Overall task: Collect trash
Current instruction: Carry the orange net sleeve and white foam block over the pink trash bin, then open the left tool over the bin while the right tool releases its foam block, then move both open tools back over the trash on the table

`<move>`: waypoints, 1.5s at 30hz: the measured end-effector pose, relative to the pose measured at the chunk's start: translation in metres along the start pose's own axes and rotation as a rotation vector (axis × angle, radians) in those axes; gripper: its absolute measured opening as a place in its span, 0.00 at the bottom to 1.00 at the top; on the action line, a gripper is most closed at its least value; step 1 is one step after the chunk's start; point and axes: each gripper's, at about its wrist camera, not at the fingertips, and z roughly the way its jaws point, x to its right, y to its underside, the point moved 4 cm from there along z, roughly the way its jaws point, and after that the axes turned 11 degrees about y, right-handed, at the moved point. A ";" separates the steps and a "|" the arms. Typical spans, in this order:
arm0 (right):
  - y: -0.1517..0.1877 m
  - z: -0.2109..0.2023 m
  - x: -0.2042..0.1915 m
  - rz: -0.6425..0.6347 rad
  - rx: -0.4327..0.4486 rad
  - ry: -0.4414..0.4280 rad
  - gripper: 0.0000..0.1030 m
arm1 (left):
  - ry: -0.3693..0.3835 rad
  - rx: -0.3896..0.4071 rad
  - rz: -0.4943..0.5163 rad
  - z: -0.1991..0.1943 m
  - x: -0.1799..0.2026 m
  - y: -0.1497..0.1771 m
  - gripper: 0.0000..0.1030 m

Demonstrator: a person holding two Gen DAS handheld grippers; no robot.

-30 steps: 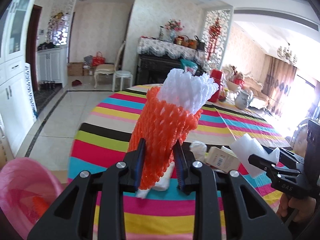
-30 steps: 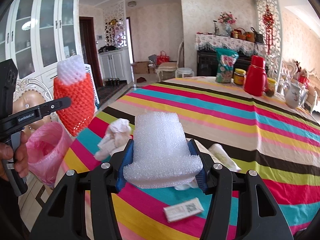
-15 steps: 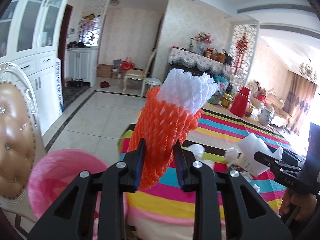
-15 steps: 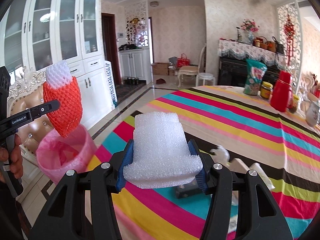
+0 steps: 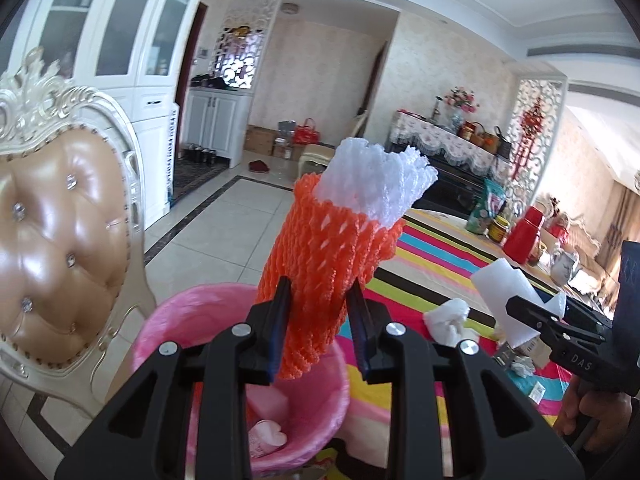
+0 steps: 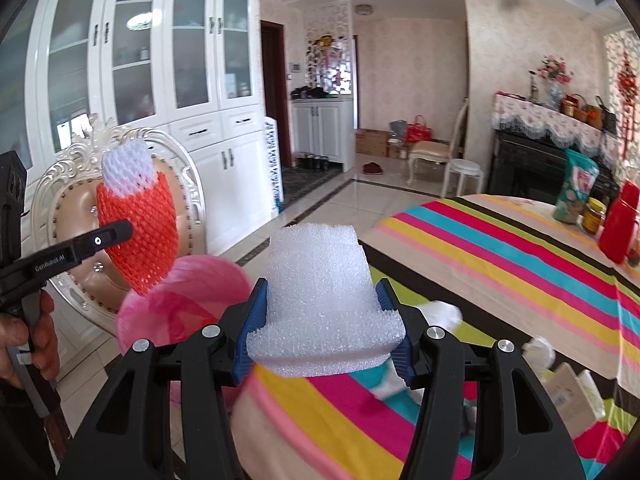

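Note:
My left gripper [image 5: 318, 332] is shut on an orange foam net sleeve [image 5: 332, 264] with a white net sleeve [image 5: 376, 184] tucked inside it. It hangs over the pink-lined trash bin [image 5: 192, 320], which holds pink scraps. In the right wrist view the same orange sleeve [image 6: 138, 232] hovers just above the bin [image 6: 188, 300]. My right gripper [image 6: 324, 328] is shut on a white foam block [image 6: 320, 296] above the striped table's near edge, to the right of the bin. The left wrist view shows that foam block [image 5: 504, 292] at the right.
A cream chair with a tan padded back [image 5: 56, 232] stands right beside the bin. On the striped tablecloth [image 6: 500, 248] lie crumpled tissues [image 5: 450, 318] and small cartons [image 6: 568, 396]. A red flask [image 6: 620, 228], a jar and a snack bag stand at the far side.
Both grippers have swung left from over the table toward the bin. The orange sleeve now hangs over the bin's opening; the foam block has reached the table's edge. Neither grip has changed.

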 end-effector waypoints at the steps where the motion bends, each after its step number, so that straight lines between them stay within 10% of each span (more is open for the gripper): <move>1: -0.002 0.003 -0.007 -0.006 -0.001 -0.010 0.52 | -0.007 0.001 -0.006 -0.002 -0.003 0.001 0.27; 24: -0.017 0.070 -0.128 -0.104 -0.061 -0.138 0.53 | -0.064 -0.011 -0.127 -0.009 -0.075 0.011 0.30; 31: -0.014 0.086 -0.137 -0.117 -0.076 -0.136 0.71 | -0.072 -0.015 -0.160 -0.006 -0.087 0.010 0.53; 45: -0.005 0.076 -0.084 -0.068 -0.071 -0.069 0.71 | -0.072 -0.004 -0.152 -0.001 -0.067 0.012 0.52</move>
